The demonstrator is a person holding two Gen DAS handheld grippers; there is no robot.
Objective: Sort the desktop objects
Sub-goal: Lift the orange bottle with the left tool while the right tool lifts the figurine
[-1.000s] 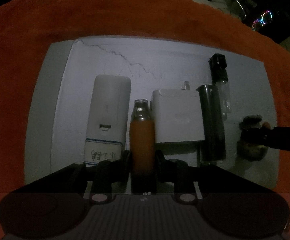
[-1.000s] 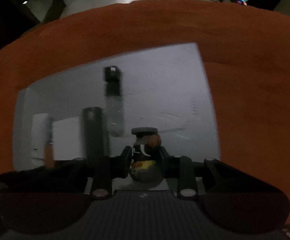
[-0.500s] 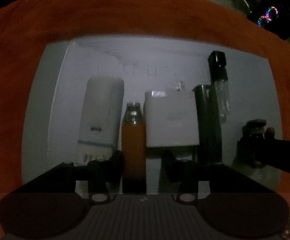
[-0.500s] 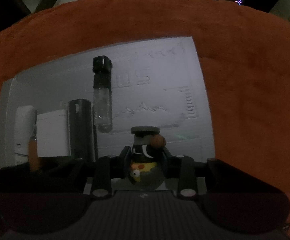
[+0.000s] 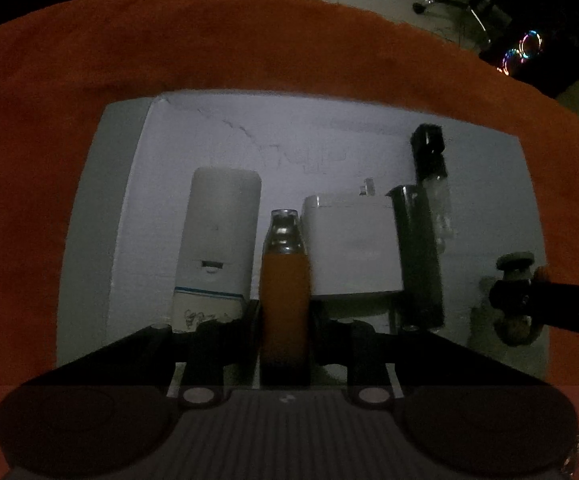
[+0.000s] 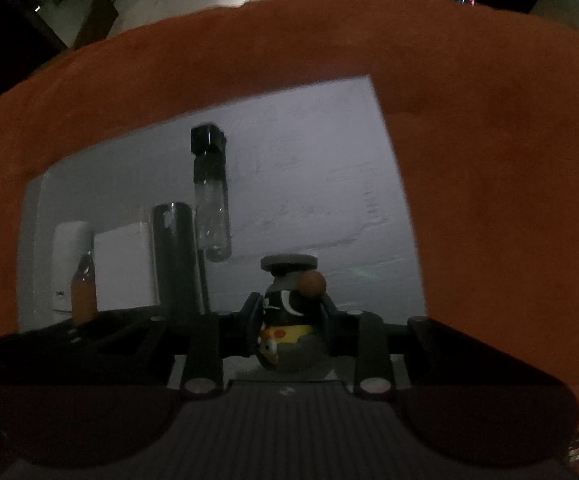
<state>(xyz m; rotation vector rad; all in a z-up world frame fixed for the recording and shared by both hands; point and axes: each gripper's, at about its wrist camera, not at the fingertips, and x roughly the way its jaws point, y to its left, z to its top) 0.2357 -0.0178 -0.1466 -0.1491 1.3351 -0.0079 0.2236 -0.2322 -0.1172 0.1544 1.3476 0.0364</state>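
On the white sheet (image 5: 249,136) stands an orange bottle with a clear neck (image 5: 285,280), and my left gripper (image 5: 285,320) is shut on its lower body. To the right, a small duck figure with a flat hat (image 6: 289,344) sits between the fingers of my right gripper (image 6: 290,318). Those jaws are closing, with the pads against the duck's sides. The left wrist view shows the same duck (image 5: 515,330) at the far right, with a dark right finger (image 5: 549,300) across it.
A row stands on the sheet: a tall white device with a label (image 5: 221,240), a white plug adapter (image 5: 353,248), a dark cylinder (image 5: 419,256) and a clear vial with a black cap (image 5: 435,196). An orange cloth (image 5: 249,40) surrounds the sheet; floor and chairs lie beyond.
Half a second ago the left jaws stood apart from the orange bottle; now they press on it again. The duck has stayed between the right jaws. Both hands kept their places.
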